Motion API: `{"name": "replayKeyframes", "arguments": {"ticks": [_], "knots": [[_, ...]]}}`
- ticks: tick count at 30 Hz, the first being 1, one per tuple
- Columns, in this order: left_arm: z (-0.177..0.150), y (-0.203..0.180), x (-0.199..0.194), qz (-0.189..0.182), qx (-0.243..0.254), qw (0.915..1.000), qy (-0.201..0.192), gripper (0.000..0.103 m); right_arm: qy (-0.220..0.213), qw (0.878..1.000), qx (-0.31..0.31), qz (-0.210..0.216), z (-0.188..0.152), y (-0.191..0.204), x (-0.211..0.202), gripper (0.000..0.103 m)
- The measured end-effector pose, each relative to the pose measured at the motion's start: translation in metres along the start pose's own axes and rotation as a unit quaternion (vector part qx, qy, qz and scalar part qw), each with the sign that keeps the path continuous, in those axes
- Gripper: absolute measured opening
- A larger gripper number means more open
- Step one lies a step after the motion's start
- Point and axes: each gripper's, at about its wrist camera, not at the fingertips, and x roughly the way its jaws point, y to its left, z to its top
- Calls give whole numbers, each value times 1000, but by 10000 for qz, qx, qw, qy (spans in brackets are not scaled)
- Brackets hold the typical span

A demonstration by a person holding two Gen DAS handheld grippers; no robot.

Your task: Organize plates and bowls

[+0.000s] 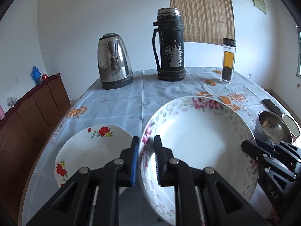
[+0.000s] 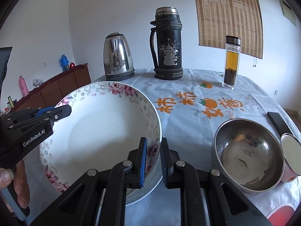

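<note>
A large white bowl with a pink floral rim (image 1: 197,141) (image 2: 97,128) is held between both grippers over the tablecloth. My left gripper (image 1: 146,141) is shut on its left rim, one finger inside and one outside; in the right wrist view the left gripper (image 2: 64,111) shows at the bowl's far left edge. My right gripper (image 2: 153,143) is shut on the bowl's right rim, and its tip (image 1: 250,146) shows on the right in the left wrist view. A white plate with red flowers (image 1: 90,150) lies on the table left of the bowl. A steel bowl (image 2: 248,154) (image 1: 270,128) sits to the right.
Behind stand a steel kettle (image 1: 114,62), a worn black thermos (image 1: 170,45) and a glass tea bottle (image 1: 228,62). A cup (image 2: 291,154) touches the steel bowl's right side, with a black flat device (image 2: 278,122) beyond it. A wooden sideboard (image 1: 33,109) runs along the left wall.
</note>
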Motion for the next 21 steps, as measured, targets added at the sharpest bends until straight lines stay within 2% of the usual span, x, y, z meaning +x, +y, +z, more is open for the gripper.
{"name": "replayKeyframes", "arguments": {"ticks": [21], "knots": [[-8,-2,27,-259,-81,9986,443,13,160,9997,92,-146,-1,-4,10,15]]}}
